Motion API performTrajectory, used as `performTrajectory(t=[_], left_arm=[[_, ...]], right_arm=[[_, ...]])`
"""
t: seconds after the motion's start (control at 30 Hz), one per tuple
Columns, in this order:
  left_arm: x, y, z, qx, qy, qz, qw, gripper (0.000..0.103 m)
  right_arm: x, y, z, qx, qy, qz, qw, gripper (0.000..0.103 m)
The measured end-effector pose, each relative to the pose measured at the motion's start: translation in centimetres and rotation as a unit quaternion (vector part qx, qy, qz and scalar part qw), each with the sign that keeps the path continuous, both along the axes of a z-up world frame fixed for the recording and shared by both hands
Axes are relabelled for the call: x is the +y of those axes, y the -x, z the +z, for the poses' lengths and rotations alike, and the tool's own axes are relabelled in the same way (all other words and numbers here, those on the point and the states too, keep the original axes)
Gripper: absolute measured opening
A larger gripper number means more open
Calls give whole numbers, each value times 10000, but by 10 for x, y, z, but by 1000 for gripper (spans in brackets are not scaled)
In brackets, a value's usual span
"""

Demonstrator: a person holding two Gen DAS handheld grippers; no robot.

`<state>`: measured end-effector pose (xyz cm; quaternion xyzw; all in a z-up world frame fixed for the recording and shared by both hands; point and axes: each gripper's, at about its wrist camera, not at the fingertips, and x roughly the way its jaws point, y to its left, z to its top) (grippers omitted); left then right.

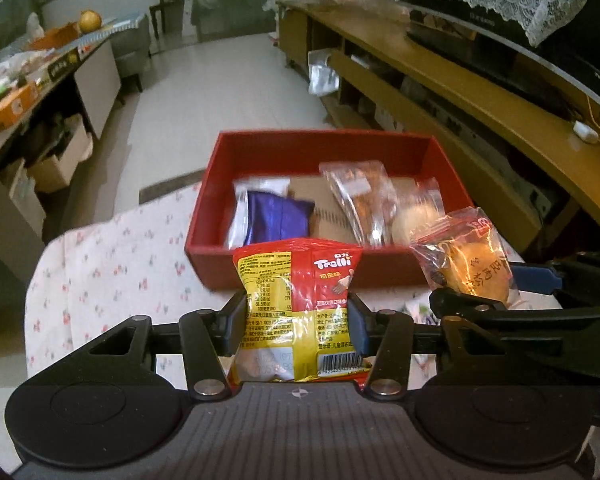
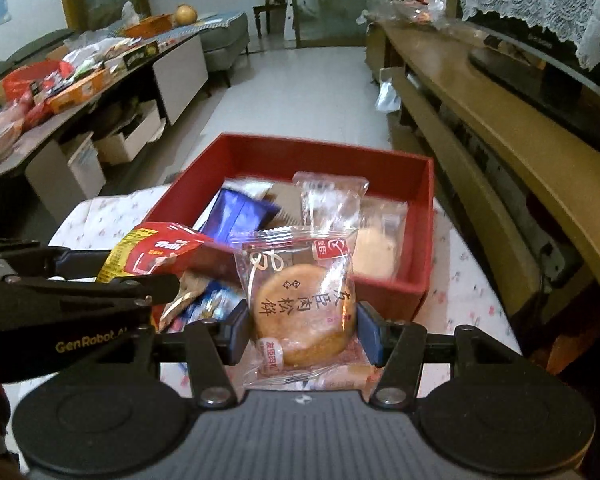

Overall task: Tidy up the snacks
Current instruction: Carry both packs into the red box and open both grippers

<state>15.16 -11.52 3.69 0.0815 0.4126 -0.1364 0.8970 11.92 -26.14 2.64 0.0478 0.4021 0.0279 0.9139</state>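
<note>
L claw (image 1: pixel 297 312) clamped on a Trolli gummy bag (image 1: pixel 296 300), red/yellow glossy plastic, puffy, held upright w/ both blue pads pressed into its sides, bag pinched narrow at the waist. R claw (image 2: pixel 302 330) clamped on a meat floss cake pack (image 2: pixel 300 300), clear crinkly wrapper w/ round flat golden-brown cake inside, pads touching wrapper on both sides, pack upright. Both packs hang just in front of the near wall of the red box (image 1: pixel 276 268), a rectangular open-top cardboard box w/ matte red walls & brown floor, sitting on a table w/ white floral cloth (image 1: pixel 112 248). Inside box: blue foil pack (image 1: pixel 278 220) at left, shiny & pillow-shaped, lying over a white-edged wrapper; clear long pack (image 1: pixel 360 200) w/ brownish pastry mid-right, tilted; another clear round-cake pack (image 1: pixel 416 216) at right, blurry. R wrist view also shows more loose wrappers (image 2: pixel 196 300) on the cloth under the L claw, foil, crumpled, colors mixed. R claw shows at the right edge of the L view, beside the L claw, apart.
</note>
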Motion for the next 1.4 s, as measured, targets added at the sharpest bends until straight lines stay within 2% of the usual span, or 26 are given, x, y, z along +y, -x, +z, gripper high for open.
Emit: performTrajectory(t=[0.43,0.87,1.13,1.4], left_arm=[[-21,-59,7,-240,-4,123,9996,57],[-32,-108,-31,-91,-185,251,9995,57],[-32,-123,-52,109,-169,334,9992,57],[-32,-122,-56,154,-247,350,9990,61]], right_arm=[[-19,-65,8,-171,82,-191,9996,62],[-25,-126,-29,126,258,-205,9994,62],[-21,-141,-49,204,475,-108,9986,63],[-16,-140,-51,243,672,-73,9974,64]])
